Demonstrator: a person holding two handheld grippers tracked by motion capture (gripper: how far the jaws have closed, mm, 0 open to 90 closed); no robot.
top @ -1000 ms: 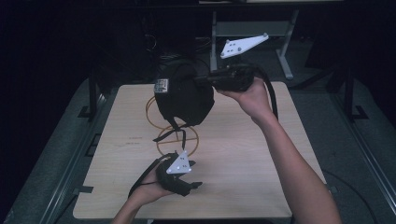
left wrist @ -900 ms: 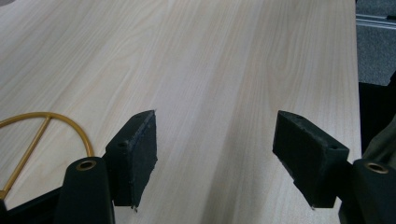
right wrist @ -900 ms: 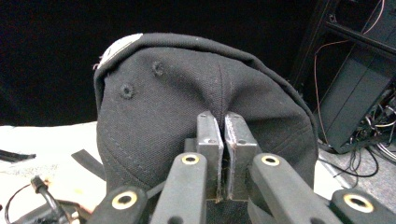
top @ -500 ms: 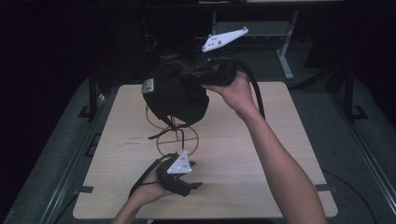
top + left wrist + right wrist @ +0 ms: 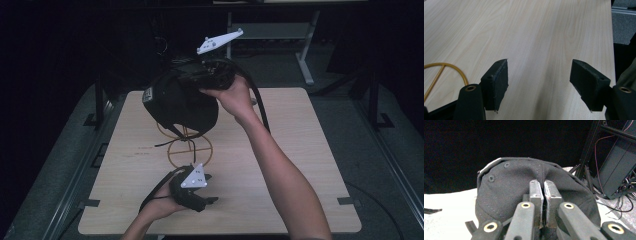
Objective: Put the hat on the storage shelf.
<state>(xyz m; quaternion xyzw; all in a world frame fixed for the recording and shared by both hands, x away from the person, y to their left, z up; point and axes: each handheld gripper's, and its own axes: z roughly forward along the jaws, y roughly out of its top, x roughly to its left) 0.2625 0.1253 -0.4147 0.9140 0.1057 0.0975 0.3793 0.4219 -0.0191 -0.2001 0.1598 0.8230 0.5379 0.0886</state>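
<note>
I use the thin gold wire stand (image 5: pixel 189 150) on the pale wooden table (image 5: pixel 300 150) as my marker. Nearest to me, just on my side of the stand, my left gripper (image 5: pixel 212 199) rests low on the table. In the left gripper view its two black jaws stand wide apart with nothing between them, and bare wood shows in the gap. A curve of the stand's gold ring (image 5: pixel 446 68) lies just beside the left jaw.

Past the ring, the stand goes up under a black cloth cap (image 5: pixel 180 102). The cap hangs above the stand and covers its top, so I cannot tell if they touch. A thin black strap (image 5: pixel 172 142) dangles from the cap across the wire.

On the far side of the stand, my right gripper (image 5: pixel 543 195) is up in the air. Its jaws are pressed together and pinch a fold of the cap's cloth (image 5: pixel 509 185).
</note>
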